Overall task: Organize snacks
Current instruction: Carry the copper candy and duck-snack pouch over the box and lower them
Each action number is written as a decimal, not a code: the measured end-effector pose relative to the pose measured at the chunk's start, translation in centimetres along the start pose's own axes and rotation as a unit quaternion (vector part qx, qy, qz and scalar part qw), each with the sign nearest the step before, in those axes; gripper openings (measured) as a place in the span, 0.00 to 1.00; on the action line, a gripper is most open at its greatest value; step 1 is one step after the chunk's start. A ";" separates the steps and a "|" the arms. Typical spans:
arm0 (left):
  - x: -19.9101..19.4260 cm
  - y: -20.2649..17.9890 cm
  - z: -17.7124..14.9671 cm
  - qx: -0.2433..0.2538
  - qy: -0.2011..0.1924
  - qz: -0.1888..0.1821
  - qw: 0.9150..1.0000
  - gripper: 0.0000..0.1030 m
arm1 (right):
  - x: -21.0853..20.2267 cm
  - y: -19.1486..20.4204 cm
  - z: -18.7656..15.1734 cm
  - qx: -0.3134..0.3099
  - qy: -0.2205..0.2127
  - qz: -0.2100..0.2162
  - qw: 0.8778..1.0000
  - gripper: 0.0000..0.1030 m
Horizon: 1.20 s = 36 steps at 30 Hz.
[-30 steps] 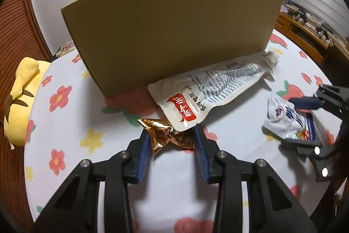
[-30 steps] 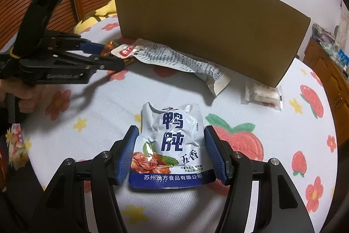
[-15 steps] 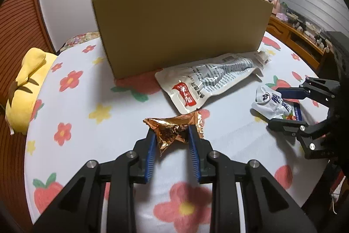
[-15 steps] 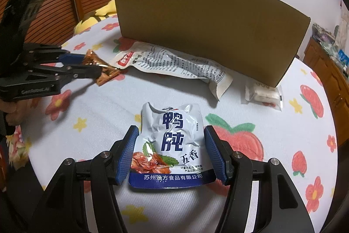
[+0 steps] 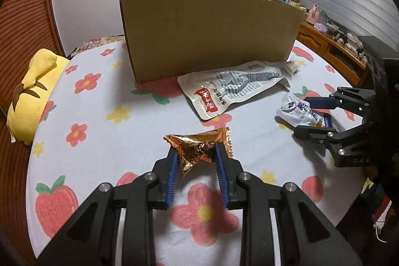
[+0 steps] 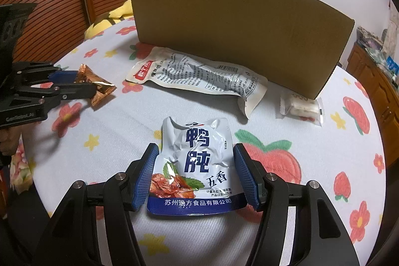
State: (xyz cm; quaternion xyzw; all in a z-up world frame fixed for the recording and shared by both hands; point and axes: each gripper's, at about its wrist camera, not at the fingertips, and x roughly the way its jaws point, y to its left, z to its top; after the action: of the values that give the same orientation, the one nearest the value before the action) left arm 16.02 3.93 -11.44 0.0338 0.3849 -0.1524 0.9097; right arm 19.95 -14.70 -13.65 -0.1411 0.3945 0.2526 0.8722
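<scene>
Crinkled foil wrapper (image 5: 199, 148), matt cardboard box (image 5: 212, 34)

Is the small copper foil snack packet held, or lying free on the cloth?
Held: the left tongs are shut on the small copper foil snack packet, their blue pads pinching its crumpled end.

In front of you the round table's white cloth (image 5: 139, 141) is printed with red flowers, yellow stars and red strawberries with green leaves, and the plain brown cardboard box (image 5: 209, 31) at the far side has no print. Your black left gripper with blue pads (image 5: 197, 153) pinches a crinkled copper-orange foil packet (image 5: 199, 146), and your matching right gripper (image 6: 197, 173) flanks a silver pouch with dark blue lettering and a blue bottom band (image 6: 197, 161). Between them and the box you have a long white pouch with grey text and a red label (image 6: 197, 76), at far left a yellow plush toy with brown marks (image 5: 32, 89).
</scene>
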 end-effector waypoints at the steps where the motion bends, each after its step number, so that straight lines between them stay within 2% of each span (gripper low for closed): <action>1: -0.1 0.0 0.0 0.000 -0.002 0.000 1.000 0.26 | 0.0 0.0 0.0 0.000 0.000 0.000 1.000 0.61; 19: -2.3 -1.6 3.0 0.006 -0.049 -0.007 0.999 0.26 | -1.8 -1.0 -0.4 0.033 -0.064 -0.009 0.997 0.61; 26: -3.1 -2.0 5.3 0.012 -0.074 -0.009 0.997 0.26 | -2.7 -1.0 -0.2 0.036 -0.077 -0.012 0.996 0.61; 36: -3.7 -2.0 10.6 0.021 -0.110 -0.001 0.994 0.26 | -6.7 -2.8 3.8 0.019 -0.136 -0.015 0.990 0.61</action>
State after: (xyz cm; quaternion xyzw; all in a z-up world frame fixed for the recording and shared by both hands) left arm 20.31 1.07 -1.22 0.0355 0.2797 -0.1641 0.9453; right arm 20.09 -17.60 -6.00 -0.0944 0.2746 0.2484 0.9241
